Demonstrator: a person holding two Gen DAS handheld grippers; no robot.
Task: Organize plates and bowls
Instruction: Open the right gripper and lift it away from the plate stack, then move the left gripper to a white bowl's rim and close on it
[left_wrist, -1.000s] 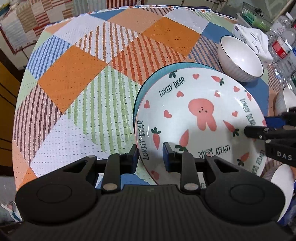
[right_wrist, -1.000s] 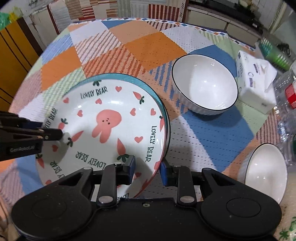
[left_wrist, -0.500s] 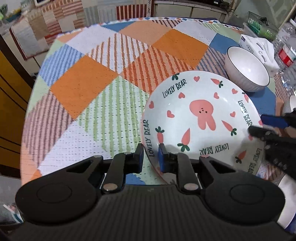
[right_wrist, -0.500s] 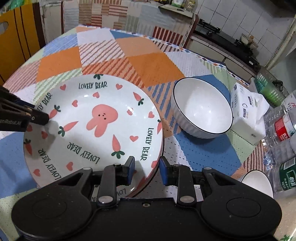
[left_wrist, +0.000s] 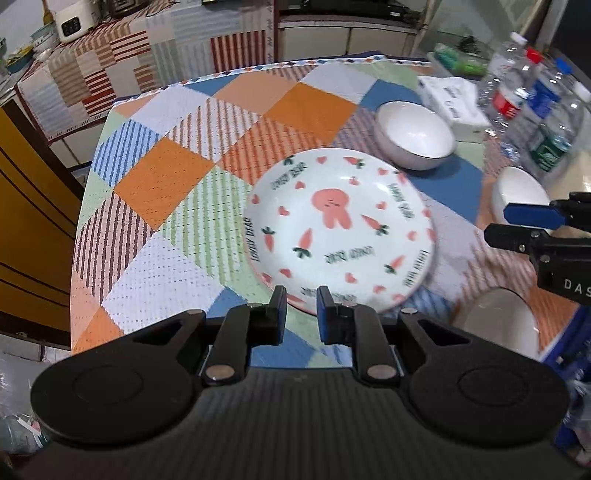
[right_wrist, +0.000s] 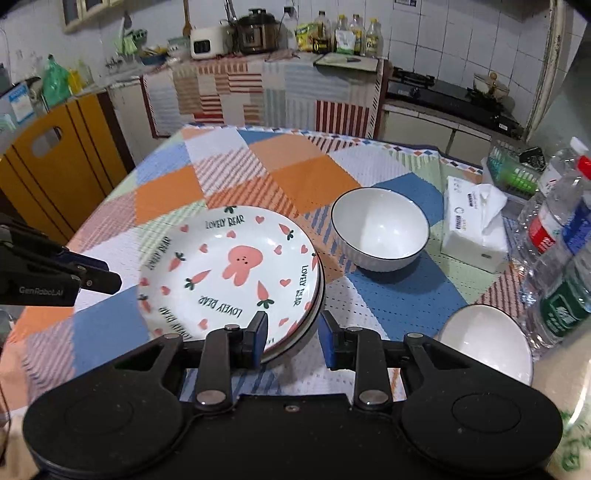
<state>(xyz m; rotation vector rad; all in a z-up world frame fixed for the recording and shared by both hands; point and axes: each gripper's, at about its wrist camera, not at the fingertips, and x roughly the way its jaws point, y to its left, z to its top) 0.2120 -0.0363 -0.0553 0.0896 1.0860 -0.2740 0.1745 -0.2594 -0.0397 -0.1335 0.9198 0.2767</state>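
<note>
The rabbit plate lies flat at frame centre, round, rabbit ears toward lower left. Left gripper nearly together, empty; right gripper opening, empty.

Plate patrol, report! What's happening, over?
Left gripper shut, empty. Right gripper open, empty. Bunny plate stacked on another plate, flat on the tablecloth. White bowl sits apart, nothing blocking.

- Upper left of the frame: patchwork checked tablecloth bare, open passage.
- Right side blocked: white dark-rimmed ceramic bowl, white tissue pack, clear plastic water bottles.
</note>
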